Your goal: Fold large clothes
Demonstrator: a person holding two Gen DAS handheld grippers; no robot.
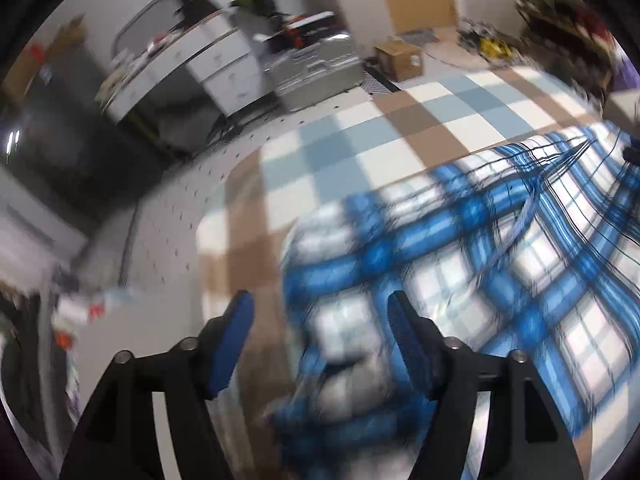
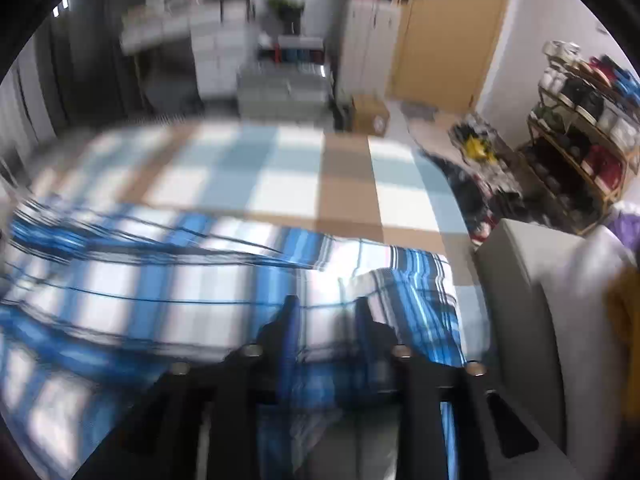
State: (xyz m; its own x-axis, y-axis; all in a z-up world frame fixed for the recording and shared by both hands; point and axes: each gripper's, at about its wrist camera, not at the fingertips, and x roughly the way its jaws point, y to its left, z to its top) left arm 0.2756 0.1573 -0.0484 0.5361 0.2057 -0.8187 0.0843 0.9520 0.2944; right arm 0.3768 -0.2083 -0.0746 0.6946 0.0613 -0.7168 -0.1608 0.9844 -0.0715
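A blue, white and black plaid shirt [image 1: 500,260] lies spread on a checked tablecloth [image 1: 360,140]. My left gripper [image 1: 320,300] is open, its blue pads [image 1: 240,320] straddling the shirt's left edge, nothing held. In the right wrist view the shirt [image 2: 160,280] covers the near table, with a folded sleeve or corner [image 2: 408,284] at the right. My right gripper [image 2: 324,304] hovers over that right part; its fingers stand apart with cloth showing between them. Blur hides whether they pinch fabric.
The tablecloth [image 2: 280,176] stretches beyond the shirt. A grey box or cushion [image 2: 540,300] sits right of the table. Beyond are white drawers [image 1: 224,64], a cardboard box [image 1: 400,60], a cluttered shelf [image 2: 580,120] and a wooden door [image 2: 448,28].
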